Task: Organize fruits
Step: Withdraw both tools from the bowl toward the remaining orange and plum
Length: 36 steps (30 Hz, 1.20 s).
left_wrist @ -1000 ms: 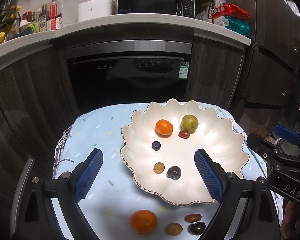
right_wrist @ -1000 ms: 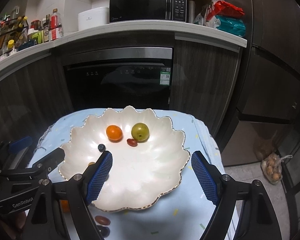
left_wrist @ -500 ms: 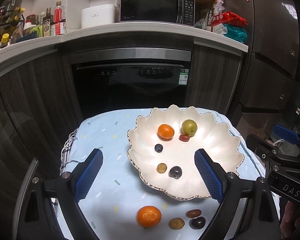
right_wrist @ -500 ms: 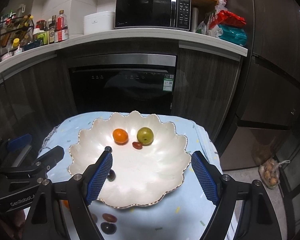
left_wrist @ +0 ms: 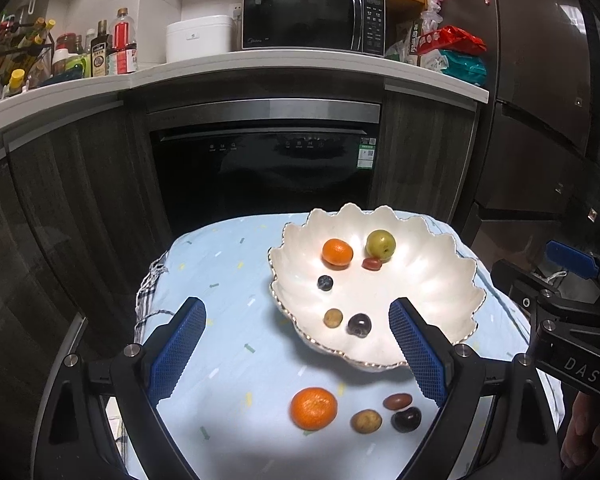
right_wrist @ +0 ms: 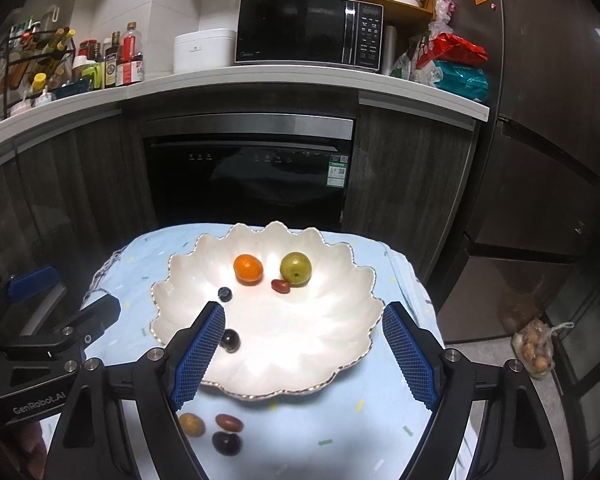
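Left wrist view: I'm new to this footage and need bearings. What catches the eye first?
A white scalloped dish sits on the pale blue cloth, holding six small fruits, including a tangerine and a green fruit at its far side. In front of it, four more fruits lie loose on the cloth, the big tangerine brightest.

The right gripper [right_wrist: 303, 354] hangs wide open and empty above the scalloped white bowl [right_wrist: 340, 320], which holds an orange [right_wrist: 248, 268] and a green fruit [right_wrist: 295, 269].
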Available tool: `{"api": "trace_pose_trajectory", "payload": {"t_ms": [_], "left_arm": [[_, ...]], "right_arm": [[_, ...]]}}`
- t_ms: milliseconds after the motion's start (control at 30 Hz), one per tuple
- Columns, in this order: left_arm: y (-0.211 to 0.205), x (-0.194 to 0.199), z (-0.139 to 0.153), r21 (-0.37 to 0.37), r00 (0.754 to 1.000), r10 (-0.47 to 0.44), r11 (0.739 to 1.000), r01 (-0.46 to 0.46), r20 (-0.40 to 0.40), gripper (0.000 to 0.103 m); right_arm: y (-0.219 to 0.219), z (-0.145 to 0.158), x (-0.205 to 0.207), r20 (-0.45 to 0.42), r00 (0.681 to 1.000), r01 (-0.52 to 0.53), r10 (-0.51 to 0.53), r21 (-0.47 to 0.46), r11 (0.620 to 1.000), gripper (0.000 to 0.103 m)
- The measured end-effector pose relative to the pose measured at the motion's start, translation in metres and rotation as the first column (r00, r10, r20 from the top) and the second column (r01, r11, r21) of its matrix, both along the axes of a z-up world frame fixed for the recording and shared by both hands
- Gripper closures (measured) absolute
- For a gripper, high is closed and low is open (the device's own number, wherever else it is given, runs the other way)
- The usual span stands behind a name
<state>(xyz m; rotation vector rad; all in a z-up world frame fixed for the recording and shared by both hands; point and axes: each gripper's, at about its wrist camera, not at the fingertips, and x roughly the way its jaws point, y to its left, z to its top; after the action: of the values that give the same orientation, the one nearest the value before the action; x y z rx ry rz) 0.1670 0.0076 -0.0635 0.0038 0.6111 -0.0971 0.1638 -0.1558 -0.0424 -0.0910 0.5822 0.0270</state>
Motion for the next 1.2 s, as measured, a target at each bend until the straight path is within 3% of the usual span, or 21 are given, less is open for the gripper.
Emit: {"api": "trace_pose_trajectory", "payload": {"t_ms": [1200], "left_arm": [[0.002,-0.021,-0.065,0.074,0.994,-0.099,0.992,0.102,-0.05,0.009]], "right_arm": [[0.015,-0.064,-0.032,-0.082,0.996,0.03,-0.032,-0.028,0.999,0.021]]}}
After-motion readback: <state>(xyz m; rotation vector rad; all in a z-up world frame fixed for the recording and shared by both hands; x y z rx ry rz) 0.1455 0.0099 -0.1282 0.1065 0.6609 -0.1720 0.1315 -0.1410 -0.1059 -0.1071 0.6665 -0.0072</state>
